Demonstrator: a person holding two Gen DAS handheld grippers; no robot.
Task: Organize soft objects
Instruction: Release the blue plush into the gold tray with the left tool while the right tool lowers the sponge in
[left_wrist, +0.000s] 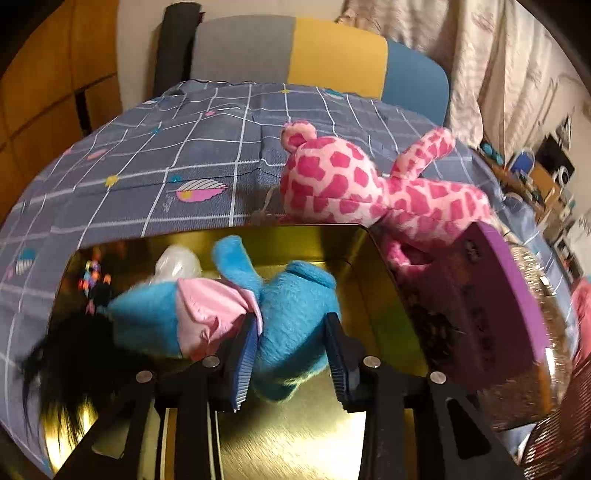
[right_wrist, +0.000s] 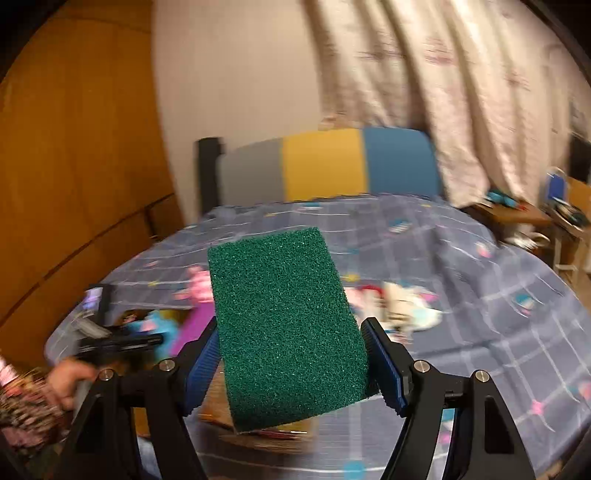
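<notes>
In the left wrist view, my left gripper (left_wrist: 291, 332) is over an open gold tin (left_wrist: 369, 295) and shut on a blue plush toy (left_wrist: 295, 295). The toy has a pink cloth piece and lies between both pads, inside the tin. A pink spotted plush (left_wrist: 332, 181) lies on the bedspread against the tin's far rim. My right gripper (right_wrist: 291, 325) is raised above the bed and shut on a green scouring sponge (right_wrist: 280, 295), which stands up between the pads. The right wrist view also shows the left gripper (right_wrist: 122, 338) low at the left, blurred, in a hand (right_wrist: 70, 376).
The tin's purple-edged lid (left_wrist: 509, 288) leans at its right side. Black hair-like fibres (left_wrist: 74, 350) hang over the tin's left edge. More soft toys (right_wrist: 399, 306) lie on the grey checked bedspread (right_wrist: 480, 332). Beyond it stand a grey, yellow and blue chair back (right_wrist: 325, 166) and curtains.
</notes>
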